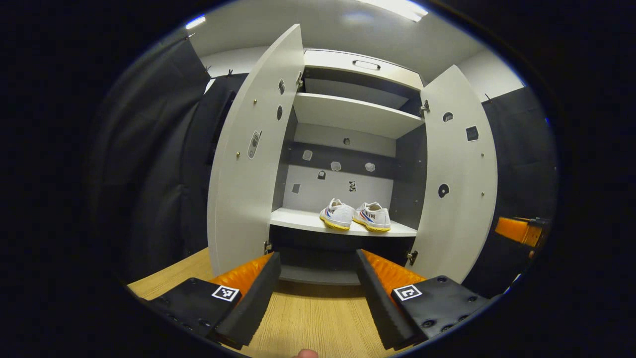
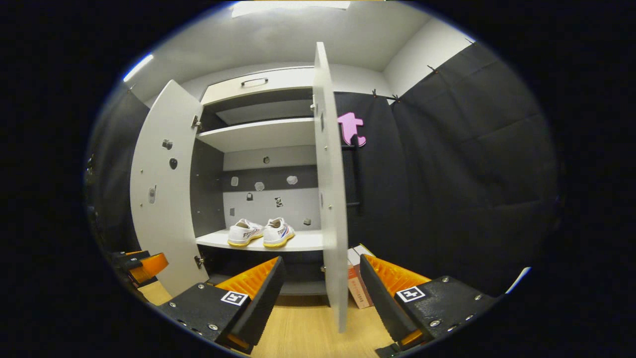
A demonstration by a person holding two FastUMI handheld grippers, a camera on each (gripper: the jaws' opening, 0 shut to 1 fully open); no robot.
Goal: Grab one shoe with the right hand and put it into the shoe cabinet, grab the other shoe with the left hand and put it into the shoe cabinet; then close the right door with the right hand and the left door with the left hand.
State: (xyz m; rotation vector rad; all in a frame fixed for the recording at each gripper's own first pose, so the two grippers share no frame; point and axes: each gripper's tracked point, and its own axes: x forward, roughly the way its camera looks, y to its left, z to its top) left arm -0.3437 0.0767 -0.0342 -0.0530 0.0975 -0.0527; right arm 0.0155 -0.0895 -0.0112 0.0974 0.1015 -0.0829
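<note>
Both shoes [image 1: 355, 216] already sit side by side, touching, on the lower shelf [image 1: 298, 220] of the cabinet [image 1: 357, 114], so what is left to you is the two doors. The right door [image 2: 330, 199] stands swung out, edge-on to your right gripper [image 2: 320, 291], its lower free edge falling between the spread fingers without touching either. The left door [image 1: 248, 164] stands wide open too, up and to the left of your left gripper [image 1: 318, 288]. Both sets of jaws are released and hold nothing. Each door is a stiff, flat panel on side hinges; it should swing lightly but will likely slide off a pinch, so push flat on the outer face near the free edge, away from the hinges, rather than gripping it. Your two grippers are held low over the wooden floor [image 1: 308, 318], roughly level and pointed into the cabinet, the right one nearer its door.
</note>
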